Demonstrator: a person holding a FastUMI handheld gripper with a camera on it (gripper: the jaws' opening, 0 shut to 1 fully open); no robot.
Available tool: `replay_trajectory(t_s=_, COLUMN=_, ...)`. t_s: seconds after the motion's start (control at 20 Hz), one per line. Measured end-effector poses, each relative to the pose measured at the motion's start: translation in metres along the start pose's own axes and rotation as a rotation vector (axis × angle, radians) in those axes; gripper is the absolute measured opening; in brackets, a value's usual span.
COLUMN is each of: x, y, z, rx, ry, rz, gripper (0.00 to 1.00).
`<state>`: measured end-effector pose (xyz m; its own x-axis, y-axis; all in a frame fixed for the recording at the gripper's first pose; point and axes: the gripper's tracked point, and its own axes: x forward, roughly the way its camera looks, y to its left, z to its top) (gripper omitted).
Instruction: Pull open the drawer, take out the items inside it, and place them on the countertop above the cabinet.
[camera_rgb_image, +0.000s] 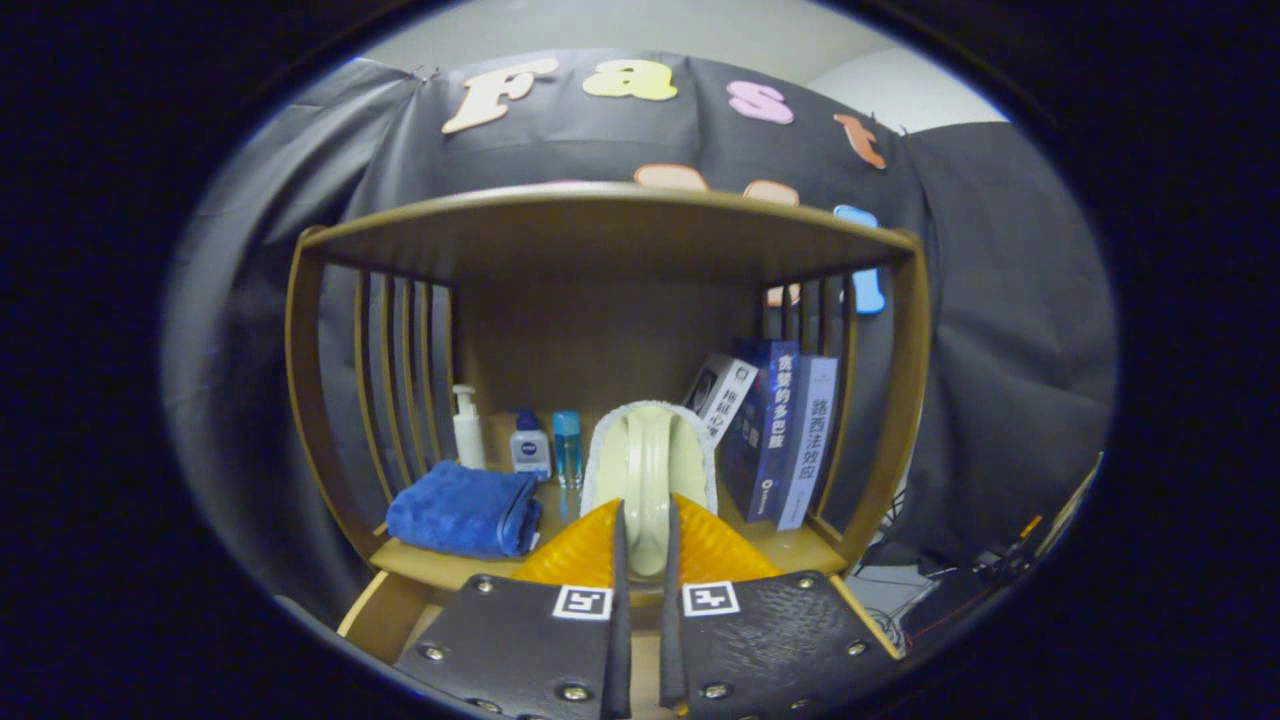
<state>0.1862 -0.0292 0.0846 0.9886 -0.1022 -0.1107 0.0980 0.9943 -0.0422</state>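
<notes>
Black cloth hangs all around the booth, and in the middle sits a wooden cabinet (610, 400) with slatted sides and a curved roof over its bench (800, 548). So where are we in the job? Pretty far along, I'd guess: the tool (645, 545) is already carrying something, a pale green brush-like thing with a fuzzy white edge and a handle (645, 470), and it's hovering right at the front lip of the bench. That item reads as taken out but not set down yet. I can't see the drawer itself from here, so no idea if anything's left inside.

On the tool: the jaws stand narrow, nearly together, with both fingers (590, 550) pressing the handle of that brush from either side.

Everything else relative to the brush: a folded blue towel (465, 512) lies off to its left, a white pump bottle (466, 428), a small blue-capped lotion bottle (530, 445) and a clear blue bottle (567, 447) stand behind that, and a few books (775, 440) lean on the right.
</notes>
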Motion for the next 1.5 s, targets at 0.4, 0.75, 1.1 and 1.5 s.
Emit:
replay_trajectory(t_s=0.4, x=0.092, y=0.026, z=-0.112, rx=-0.005, ry=0.350, rz=0.053, gripper=0.12)
replay_trajectory(t_s=0.75, x=0.156, y=0.025, z=-0.102, rx=0.026, ry=0.201, rz=0.016, gripper=0.14)
replay_trajectory(t_s=1.1, x=0.173, y=0.026, z=-0.099, rx=0.036, ry=0.160, rz=-0.010, gripper=0.14)
replay_trajectory(t_s=1.5, x=0.114, y=0.029, z=-0.088, rx=-0.035, ry=0.072, rz=0.019, gripper=1.00)
